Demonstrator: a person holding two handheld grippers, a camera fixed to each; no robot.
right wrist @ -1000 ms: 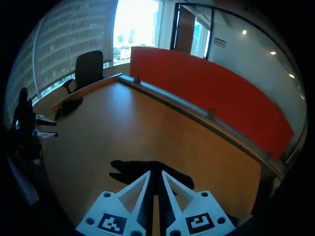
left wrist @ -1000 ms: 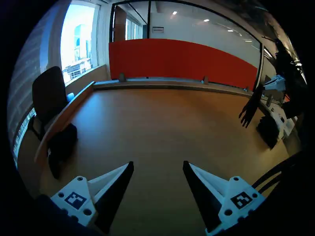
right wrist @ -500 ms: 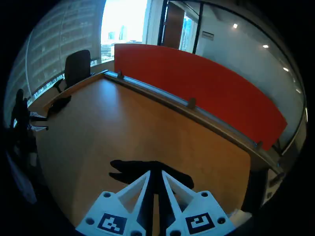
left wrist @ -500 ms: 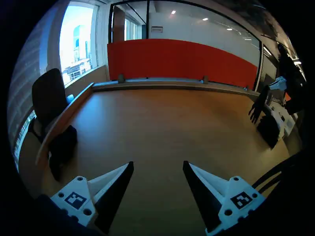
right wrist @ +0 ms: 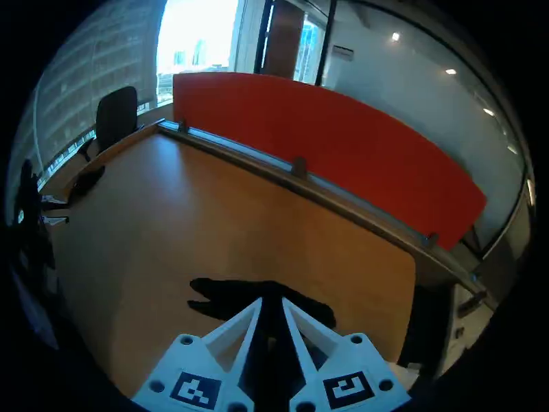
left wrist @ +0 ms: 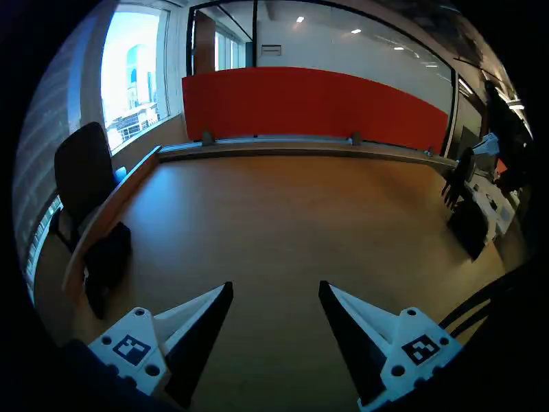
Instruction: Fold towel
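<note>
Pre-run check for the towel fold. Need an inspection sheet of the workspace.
Surface: wooden desk, broad and flat.
Job's things: dark cloth, presumably the towel, pinched in the right claw.
Clutter: dark bag-like lump at the desk edge by the chair; second dark lump at the opposite edge.
Grippers: left claw open, holding nothing; right claw shut on the cloth.
Cables: black cables beside the left claw.
Surroundings: red partition, office chair, window.
</note>
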